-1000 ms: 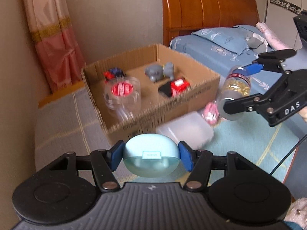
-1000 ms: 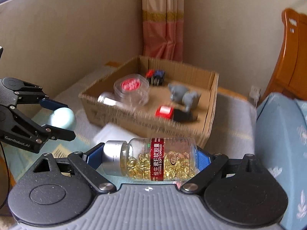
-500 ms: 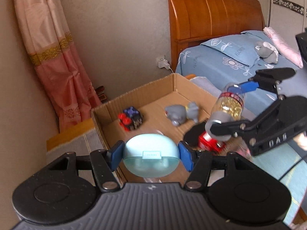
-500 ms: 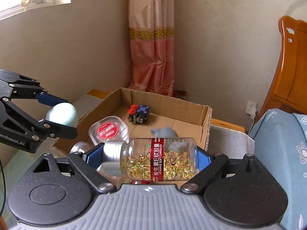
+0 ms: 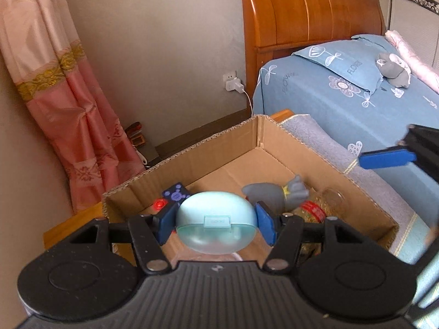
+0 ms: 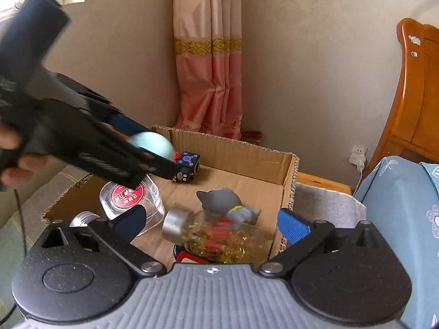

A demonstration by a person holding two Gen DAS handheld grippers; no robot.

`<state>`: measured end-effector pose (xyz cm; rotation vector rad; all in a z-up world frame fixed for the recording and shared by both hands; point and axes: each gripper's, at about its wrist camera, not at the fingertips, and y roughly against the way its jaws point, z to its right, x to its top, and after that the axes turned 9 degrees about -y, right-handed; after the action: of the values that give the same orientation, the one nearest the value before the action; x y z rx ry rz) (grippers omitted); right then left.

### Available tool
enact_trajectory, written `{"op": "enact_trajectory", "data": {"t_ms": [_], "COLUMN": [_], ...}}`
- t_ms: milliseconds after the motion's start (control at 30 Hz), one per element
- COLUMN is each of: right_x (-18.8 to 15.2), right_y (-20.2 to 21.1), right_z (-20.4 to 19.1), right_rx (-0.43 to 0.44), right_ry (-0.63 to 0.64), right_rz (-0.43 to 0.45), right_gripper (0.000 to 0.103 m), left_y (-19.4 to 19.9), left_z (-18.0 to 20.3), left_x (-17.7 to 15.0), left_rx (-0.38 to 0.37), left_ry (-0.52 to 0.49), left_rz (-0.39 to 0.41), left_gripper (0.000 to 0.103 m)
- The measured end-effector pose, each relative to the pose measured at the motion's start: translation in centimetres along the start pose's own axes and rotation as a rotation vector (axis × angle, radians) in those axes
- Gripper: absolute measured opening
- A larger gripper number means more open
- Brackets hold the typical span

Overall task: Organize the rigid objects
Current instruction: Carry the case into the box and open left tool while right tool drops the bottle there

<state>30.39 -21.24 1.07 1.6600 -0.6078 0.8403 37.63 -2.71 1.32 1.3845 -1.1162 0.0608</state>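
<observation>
My left gripper is shut on a pale blue egg-shaped case and holds it above the open cardboard box. It also shows in the right wrist view. My right gripper is open over the box. The clear bottle of yellow capsules with a silver cap lies blurred below its fingers, free of them, beside a grey toy figure.
The box also holds a clear jar with a red lid, a blue and red toy car and a red item. A pink curtain hangs behind. A bed with blue bedding stands to the right.
My right gripper has opened and the capsule bottle has dropped from it into the box. Both grippers have moved forward over the box.
</observation>
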Motion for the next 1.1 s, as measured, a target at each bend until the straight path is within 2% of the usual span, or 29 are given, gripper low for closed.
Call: {"op": "enact_trajectory", "data": {"t_ms": [133,200,233,267,533,767,1100], "right_x": [-0.4,-0.8,-1.1,-1.3,-3.7,-5.3,-8.6], "right_y": [1.5,2.1,2.5,2.8,4.5,6.9,8.9], "right_z": [0.6,0.7,0.8,0.9,1.5,1.1,-0.3], "right_rx": [0.018,0.012,0.006,-0.002,-0.023,-0.035,-0.060], "right_ry": [-0.020,-0.019,-0.014,-0.013,-0.051,-0.096,-0.119], "right_rz": [0.004,0.004,0.006,0.010,-0.028,-0.019,-0.023], "right_gripper": [0.103,0.103,0.103,0.103,0.103,0.103,0.103], "left_y": [-1.2,-1.2,-1.0,-0.6,2.6,5.9,10.7], "left_z": [0.1,-0.1,-0.2,-0.1,1.0,2.8,5.0], "left_x": [0.2,0.1,0.0,-0.2,-0.6,-1.1,-5.2], "left_rx": [0.003,0.003,0.007,0.020,0.057,0.072,0.090], "left_ry": [0.018,0.045,0.059,0.068,0.048,0.029,0.061], "left_rz": [-0.011,-0.002,0.005,0.016,0.018,0.031,0.026], "left_gripper": [0.062,0.077,0.088,0.093,0.095,0.095,0.099]}}
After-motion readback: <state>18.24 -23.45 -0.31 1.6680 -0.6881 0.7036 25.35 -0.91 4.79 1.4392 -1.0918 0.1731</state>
